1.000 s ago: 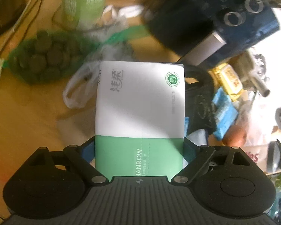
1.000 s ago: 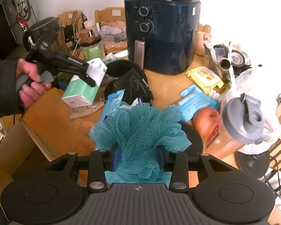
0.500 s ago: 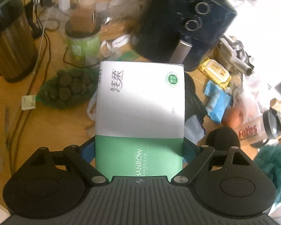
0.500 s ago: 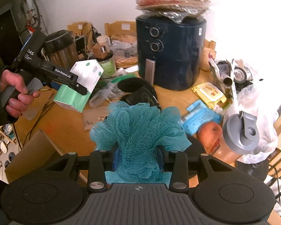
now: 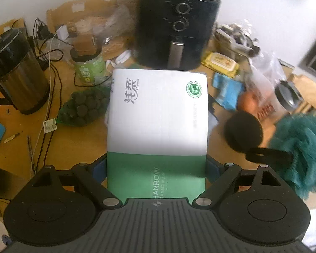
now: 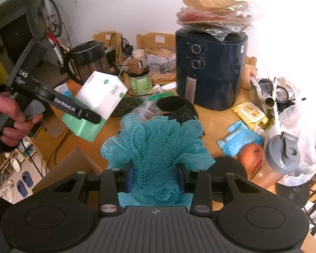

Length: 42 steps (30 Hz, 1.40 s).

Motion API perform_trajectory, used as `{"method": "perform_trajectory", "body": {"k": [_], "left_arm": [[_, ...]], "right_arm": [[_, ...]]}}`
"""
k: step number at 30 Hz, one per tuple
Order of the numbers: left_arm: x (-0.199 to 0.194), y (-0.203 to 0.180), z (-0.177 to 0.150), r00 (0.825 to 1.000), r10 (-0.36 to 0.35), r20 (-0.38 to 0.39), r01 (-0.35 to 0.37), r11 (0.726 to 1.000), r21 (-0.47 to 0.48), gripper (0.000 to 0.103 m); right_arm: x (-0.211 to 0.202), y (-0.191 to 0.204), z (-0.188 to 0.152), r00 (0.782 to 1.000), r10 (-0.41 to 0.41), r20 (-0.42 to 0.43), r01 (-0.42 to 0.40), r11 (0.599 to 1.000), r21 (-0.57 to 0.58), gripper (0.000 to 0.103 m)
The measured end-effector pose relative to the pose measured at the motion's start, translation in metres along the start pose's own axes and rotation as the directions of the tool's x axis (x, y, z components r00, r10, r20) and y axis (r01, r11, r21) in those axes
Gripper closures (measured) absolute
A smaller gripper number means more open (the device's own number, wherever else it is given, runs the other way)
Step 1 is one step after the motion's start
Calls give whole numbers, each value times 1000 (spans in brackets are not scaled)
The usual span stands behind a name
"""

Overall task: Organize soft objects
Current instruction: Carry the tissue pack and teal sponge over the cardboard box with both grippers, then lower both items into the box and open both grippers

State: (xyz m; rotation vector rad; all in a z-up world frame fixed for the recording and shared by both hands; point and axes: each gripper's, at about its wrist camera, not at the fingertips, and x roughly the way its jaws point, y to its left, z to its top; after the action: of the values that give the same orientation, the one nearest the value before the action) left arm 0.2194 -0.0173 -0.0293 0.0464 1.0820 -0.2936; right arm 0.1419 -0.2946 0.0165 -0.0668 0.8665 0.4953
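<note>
Tissue pack [image 5: 157,126], white over green, clamped at its green end in left tongs [image 5: 157,168], held in the air above the tabletop [image 5: 73,145]. Teal loofah [image 6: 158,147] pinched in right tongs [image 6: 155,178], mesh bulging above the fingers [image 6: 128,179], also off the tabletop. Left hand [image 6: 8,122] grips its handle at left of the right view. Behind: air fryer [image 6: 210,71], kettle [image 5: 14,73], green jar [image 5: 88,67], blue packet [image 6: 238,139], shaker bottle [image 6: 280,158]. Cardboard box [image 6: 69,168] sits below the tabletop edge.
</note>
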Motion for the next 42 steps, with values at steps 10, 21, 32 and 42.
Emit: {"method": "perform_trajectory", "body": {"k": [10, 21, 32, 42], "left_arm": [[-20, -11, -40, 996, -51, -73, 51, 999, 10, 14], [-21, -16, -81, 978, -98, -183, 92, 995, -42, 14], [-4, -23, -105, 957, -93, -275, 82, 995, -50, 13], [8, -29, -109, 947, -65, -315, 52, 997, -48, 13]], "right_arm": [[-9, 21, -21, 998, 58, -15, -58, 998, -1, 61], [-11, 36, -44, 992, 111, -57, -111, 994, -4, 61], [2, 48, -68, 981, 133, -140, -141, 989, -46, 61], [16, 55, -76, 974, 130, -187, -148, 986, -81, 61]]}}
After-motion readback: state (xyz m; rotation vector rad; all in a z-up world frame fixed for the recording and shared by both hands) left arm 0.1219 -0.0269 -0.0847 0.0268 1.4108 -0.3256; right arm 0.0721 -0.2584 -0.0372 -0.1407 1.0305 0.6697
